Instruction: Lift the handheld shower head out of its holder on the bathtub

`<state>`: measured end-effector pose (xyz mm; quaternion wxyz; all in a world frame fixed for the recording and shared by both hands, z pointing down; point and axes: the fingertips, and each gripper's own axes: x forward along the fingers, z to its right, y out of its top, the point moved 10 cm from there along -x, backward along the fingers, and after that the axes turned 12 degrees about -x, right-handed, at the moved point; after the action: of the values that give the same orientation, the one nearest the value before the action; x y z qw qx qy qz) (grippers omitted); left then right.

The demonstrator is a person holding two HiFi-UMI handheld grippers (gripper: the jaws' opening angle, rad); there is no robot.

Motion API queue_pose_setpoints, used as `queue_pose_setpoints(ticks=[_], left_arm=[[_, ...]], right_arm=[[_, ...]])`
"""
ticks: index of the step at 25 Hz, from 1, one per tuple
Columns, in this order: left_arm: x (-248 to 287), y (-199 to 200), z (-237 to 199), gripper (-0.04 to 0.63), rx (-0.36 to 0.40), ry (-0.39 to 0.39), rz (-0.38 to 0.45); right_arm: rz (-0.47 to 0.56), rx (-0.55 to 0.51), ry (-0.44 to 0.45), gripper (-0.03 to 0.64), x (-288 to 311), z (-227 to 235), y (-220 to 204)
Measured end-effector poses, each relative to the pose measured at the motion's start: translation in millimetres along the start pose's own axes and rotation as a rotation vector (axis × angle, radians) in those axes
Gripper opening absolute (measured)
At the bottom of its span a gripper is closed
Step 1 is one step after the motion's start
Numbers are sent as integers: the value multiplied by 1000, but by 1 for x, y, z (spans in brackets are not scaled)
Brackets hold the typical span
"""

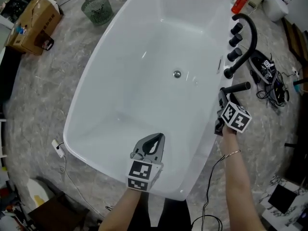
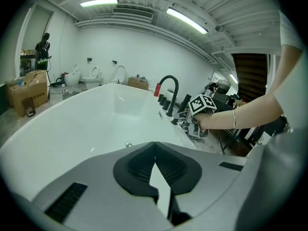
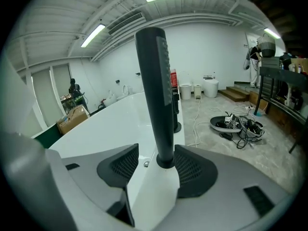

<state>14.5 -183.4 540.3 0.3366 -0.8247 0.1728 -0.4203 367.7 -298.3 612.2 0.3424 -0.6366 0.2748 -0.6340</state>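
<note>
The white bathtub (image 1: 134, 71) fills the head view. On its right rim the black handheld shower head (image 1: 236, 87) stands in its holder (image 3: 165, 162). My right gripper (image 1: 222, 96) is at that rim with the black wand (image 3: 154, 90) upright between its open jaws (image 3: 156, 150); the right pad sits close beside the wand, the left pad stands apart from it. My left gripper (image 1: 153, 141) hangs over the tub's near end with its jaws together and nothing between them (image 2: 155, 146). The left gripper view also shows the right gripper (image 2: 202, 106) in a hand at the rim.
A curved black faucet (image 1: 248, 37) and black knobs (image 1: 236, 40) stand on the rim just beyond the shower head. The drain (image 1: 177, 74) lies mid-tub. On the floor: a tray of cables (image 1: 267, 71), a red bottle (image 1: 240, 1), a cardboard box (image 1: 33, 25), a green wire basket (image 1: 97, 8).
</note>
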Motion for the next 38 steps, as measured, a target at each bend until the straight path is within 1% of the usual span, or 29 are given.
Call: queue_pose_setpoints(ticks=[5, 10, 14, 16, 23, 30, 38], left_arm=[[16, -1, -6, 20, 4, 3, -4], [27, -3, -12, 20, -2, 9, -22], [33, -4, -15, 20, -3, 10, -23], [35, -4, -15, 20, -5, 12, -23], [37, -4, -5, 20, -4, 10, -26], [25, 0, 12, 20, -3, -1, -7], [-9, 13, 39, 20, 13, -15, 32]], right_arm=[[3, -61, -11, 235, 21, 8, -2], [16, -115, -12, 218, 33, 8, 2], [11, -159, -31, 183, 40, 7, 4], [9, -173, -49, 141, 43, 7, 5], [18, -202, -24, 138, 39, 13, 3], [76, -212, -16, 138, 4, 11, 8], [148, -334, 1, 138, -58, -4, 39]])
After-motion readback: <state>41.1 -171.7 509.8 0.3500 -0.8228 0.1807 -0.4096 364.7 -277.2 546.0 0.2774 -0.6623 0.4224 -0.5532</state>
